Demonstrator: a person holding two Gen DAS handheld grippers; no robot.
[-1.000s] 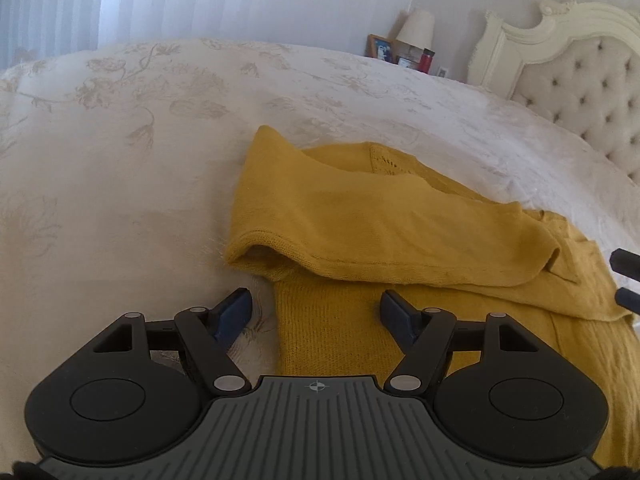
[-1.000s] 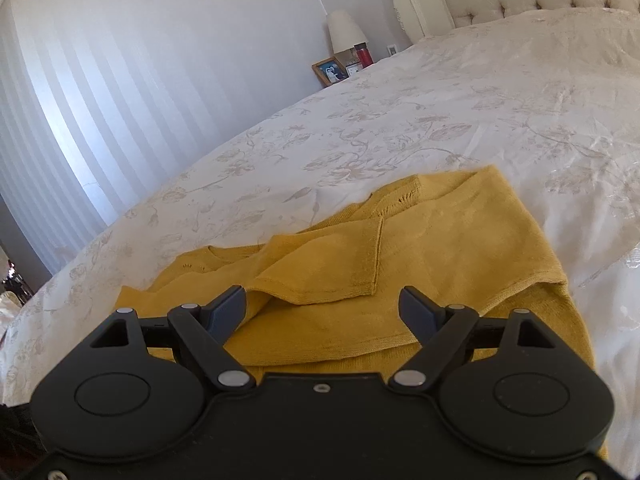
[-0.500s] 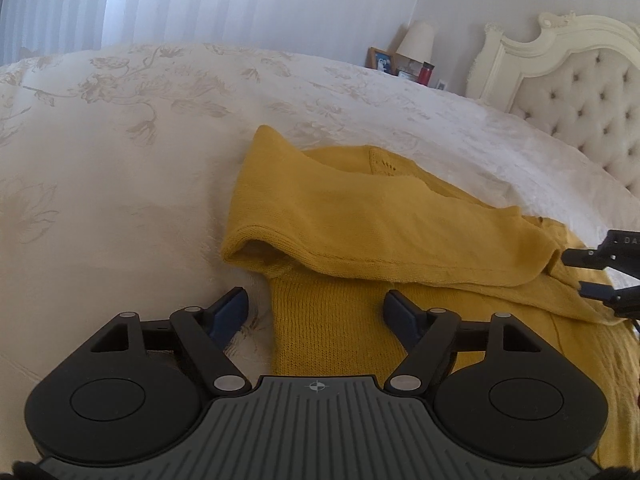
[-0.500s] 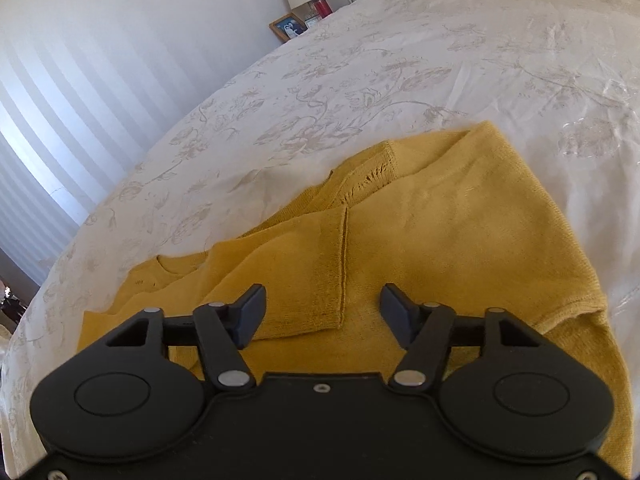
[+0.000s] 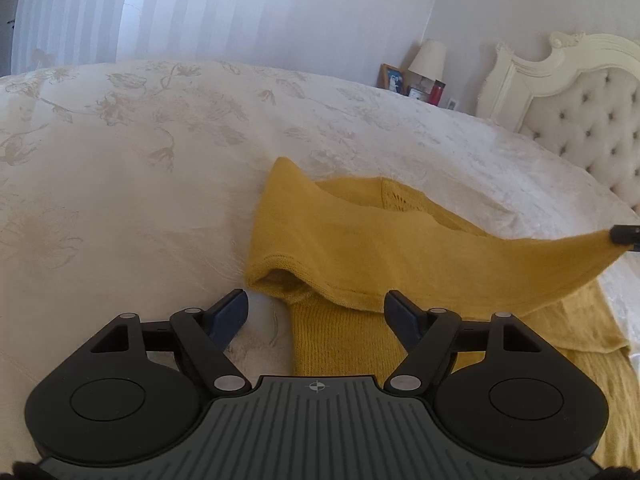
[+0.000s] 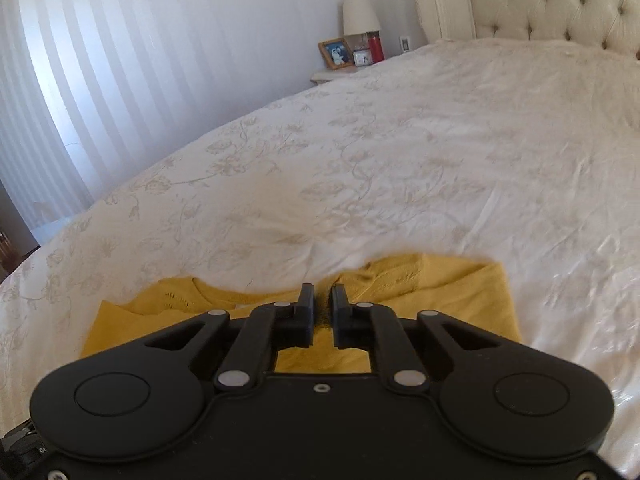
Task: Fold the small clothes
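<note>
A mustard-yellow knit sweater (image 5: 360, 240) lies on the white bedspread (image 5: 140, 200), with one sleeve folded across its body. My left gripper (image 5: 316, 304) hangs open just above the sleeve's cuff (image 5: 280, 280), and its blue-padded fingers (image 5: 230, 314) touch no cloth. At the right edge of the left wrist view, my right gripper (image 5: 624, 235) pinches a corner of the sweater and holds it off the bed, drawing the cloth into a taut point. In the right wrist view that gripper (image 6: 322, 296) is shut, with a sliver of yellow cloth between its jaws and the sweater (image 6: 440, 292) below.
A tufted cream headboard (image 5: 592, 120) rises at the far right. A nightstand (image 6: 332, 76) beside it carries a lamp (image 6: 360, 12), picture frames and a red bottle (image 6: 375, 48). White curtains (image 6: 120, 60) hang behind the bed. The bedspread stretches wide on every side of the sweater.
My right gripper closed on the sweater and rose, lifting a corner of cloth off the bed. My left gripper stayed open and barely moved.
</note>
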